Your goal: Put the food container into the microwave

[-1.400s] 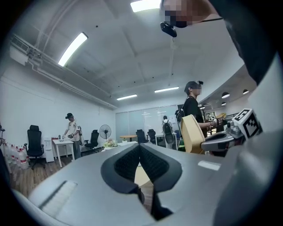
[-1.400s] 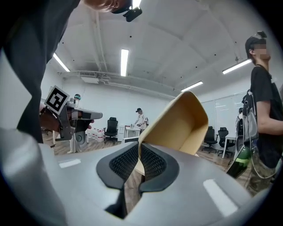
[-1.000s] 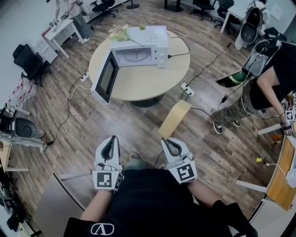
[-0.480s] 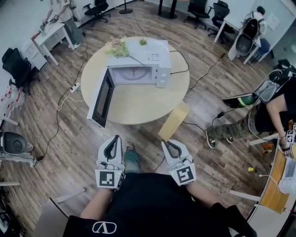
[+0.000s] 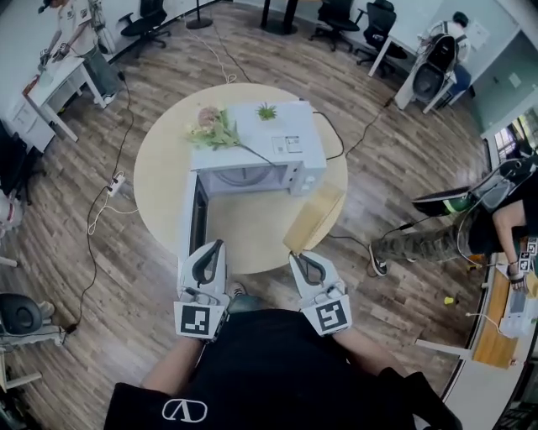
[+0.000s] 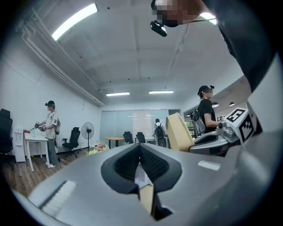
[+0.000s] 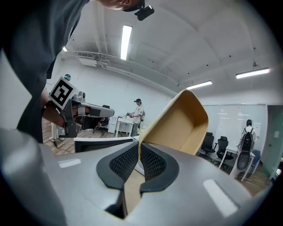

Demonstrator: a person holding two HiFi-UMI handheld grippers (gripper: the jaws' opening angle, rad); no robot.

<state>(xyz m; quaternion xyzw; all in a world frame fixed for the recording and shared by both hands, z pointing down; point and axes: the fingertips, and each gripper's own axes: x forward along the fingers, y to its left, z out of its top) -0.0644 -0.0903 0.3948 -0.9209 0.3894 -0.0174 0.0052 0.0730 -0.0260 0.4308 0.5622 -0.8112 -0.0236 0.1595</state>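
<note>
A white microwave (image 5: 252, 147) stands on a round wooden table (image 5: 160, 168), its door (image 5: 195, 225) swung open toward me on the left. My right gripper (image 5: 296, 257) is shut on the rim of a tan paper food container (image 5: 315, 217), held tilted over the table's near edge. In the right gripper view the container (image 7: 181, 128) rises from between the jaws of the right gripper (image 7: 139, 148). My left gripper (image 5: 213, 246) is shut and holds nothing, close to the open door's lower end. The left gripper view shows the left gripper (image 6: 139, 148) and, off to the right, the container (image 6: 177, 132).
Flowers (image 5: 214, 130) and a small plant (image 5: 267, 111) lie on the microwave's top. Its cable (image 5: 332, 134) runs off the table's right side. A power strip (image 5: 115, 183) lies on the floor at the left. A person (image 5: 504, 201) bends at the right, and office chairs (image 5: 336, 13) stand at the back.
I have walked up to the table, so the microwave and its open door are now much closer. Both grippers keep their pose, the right one holding the container throughout.
</note>
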